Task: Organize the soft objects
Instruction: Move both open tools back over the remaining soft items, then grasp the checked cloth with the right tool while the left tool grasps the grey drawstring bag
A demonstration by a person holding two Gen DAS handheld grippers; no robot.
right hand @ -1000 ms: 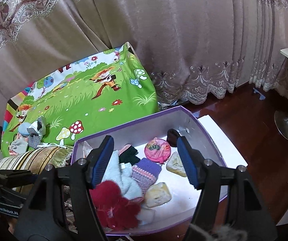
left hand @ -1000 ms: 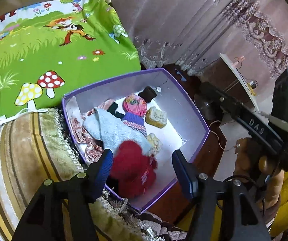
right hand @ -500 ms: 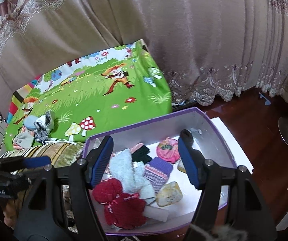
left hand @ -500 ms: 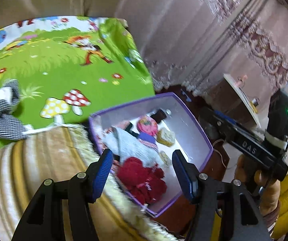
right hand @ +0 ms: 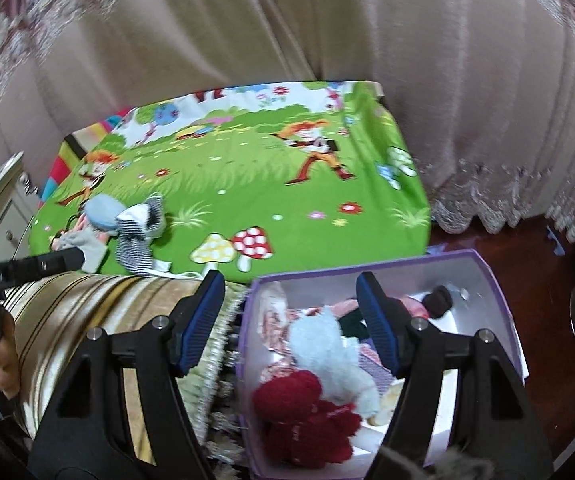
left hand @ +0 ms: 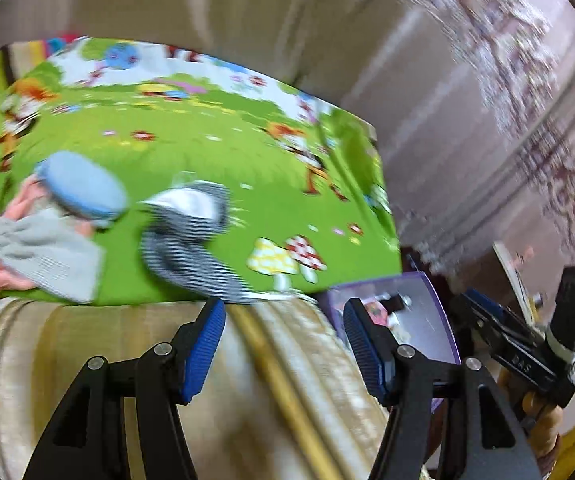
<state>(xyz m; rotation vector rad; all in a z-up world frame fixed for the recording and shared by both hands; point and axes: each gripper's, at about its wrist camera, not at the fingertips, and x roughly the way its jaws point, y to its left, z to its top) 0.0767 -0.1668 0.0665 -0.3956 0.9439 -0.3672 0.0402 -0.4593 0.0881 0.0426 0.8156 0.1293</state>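
Both grippers are open and empty. The left gripper (left hand: 283, 344) has nothing between its blue pads; behind the gap there is only the striped bed cover (left hand: 87, 344). The right gripper (right hand: 289, 320) also holds nothing, and its jaws have just been opening a little more.

The soft things still to be sorted lie ahead of the left gripper and to its left, on the green play mat (left hand: 215, 160): a black-and-white striped cloth (left hand: 183, 236), and beside it a small pile with a light blue cap (left hand: 83, 188) on a grey knitted piece (left hand: 43, 248). I judge that they wait there to be carried into the purple box (right hand: 487, 276), which stands below the right gripper and to its right, at the foot of the bed. The box already contains a red woolly item (right hand: 303, 412), a pale blue fluffy item (right hand: 323, 348) and some smaller pieces. The open jaws fit a reach for the next piece, probably the striped cloth, because it is the nearest one.

The left view is blurred, but it shows the pile large and near; of the box it shows only one corner. The right view shows the inside of the box clearly, and also the left gripper from the side, at its left edge, aimed toward the pile. There the pile is small and far.
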